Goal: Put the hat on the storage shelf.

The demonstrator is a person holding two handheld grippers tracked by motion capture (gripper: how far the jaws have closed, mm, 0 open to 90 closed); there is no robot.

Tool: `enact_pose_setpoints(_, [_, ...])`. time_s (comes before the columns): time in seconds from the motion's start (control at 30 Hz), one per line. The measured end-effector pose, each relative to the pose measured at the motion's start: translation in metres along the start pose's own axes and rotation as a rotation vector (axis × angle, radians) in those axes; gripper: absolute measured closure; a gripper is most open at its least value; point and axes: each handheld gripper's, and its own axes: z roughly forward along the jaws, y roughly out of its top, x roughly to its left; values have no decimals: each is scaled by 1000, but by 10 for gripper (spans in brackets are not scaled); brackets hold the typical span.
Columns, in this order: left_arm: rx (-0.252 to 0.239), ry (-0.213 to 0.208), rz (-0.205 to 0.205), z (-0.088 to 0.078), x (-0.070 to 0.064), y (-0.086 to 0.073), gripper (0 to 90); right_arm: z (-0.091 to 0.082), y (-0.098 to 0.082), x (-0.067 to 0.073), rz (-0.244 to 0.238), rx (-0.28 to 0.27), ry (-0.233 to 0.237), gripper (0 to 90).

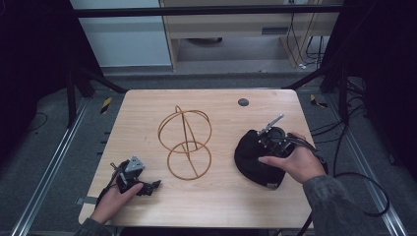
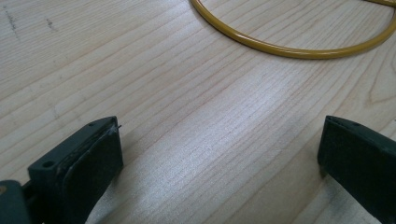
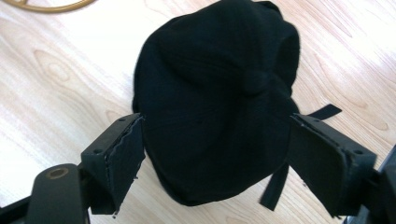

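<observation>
1. Nearest, at the front left of the worktop (image 1: 216,196), the person's left hand (image 1: 114,196) holds the left claw (image 1: 156,185) low over the wood; in the left gripper view its jaws stand wide apart with only bare wood between them.
2. Just past that claw lies the near ring of a gold wire frame (image 1: 186,142), its curve crossing the top of the left gripper view (image 2: 289,49).
3. On the right, the right hand (image 1: 290,162) holds the right claw (image 3: 219,154) over a black cap (image 1: 255,160) that lies on the worktop.
4. In the right gripper view the cap (image 3: 215,93) sits between the two jaws, which are spread wide on either side of it; whether the pads press on the cloth cannot be told. A black strap (image 3: 273,186) of the cap trails by the right-hand jaw.
5. The frame stands near the middle of the worktop, apart from the cap.
6. Farther back, a small dark round disc (image 1: 243,102) sits in the worktop near its far edge.
</observation>
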Motion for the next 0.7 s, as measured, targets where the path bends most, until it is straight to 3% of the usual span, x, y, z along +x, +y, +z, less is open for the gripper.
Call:
enact_pose_setpoints(0.2, [1, -2, 1, 0, 0, 0, 0, -4, 12, -8, -2, -3, 24, 213])
enact_pose_setpoints(0.47, [2, -2, 1, 0, 0, 1, 0, 5, 28, -26, 61, -17, 29, 375])
enact_pose_setpoints(0.7, [2, -2, 1, 0, 0, 1, 0, 20, 30, -38, 110, -6, 57, 355])
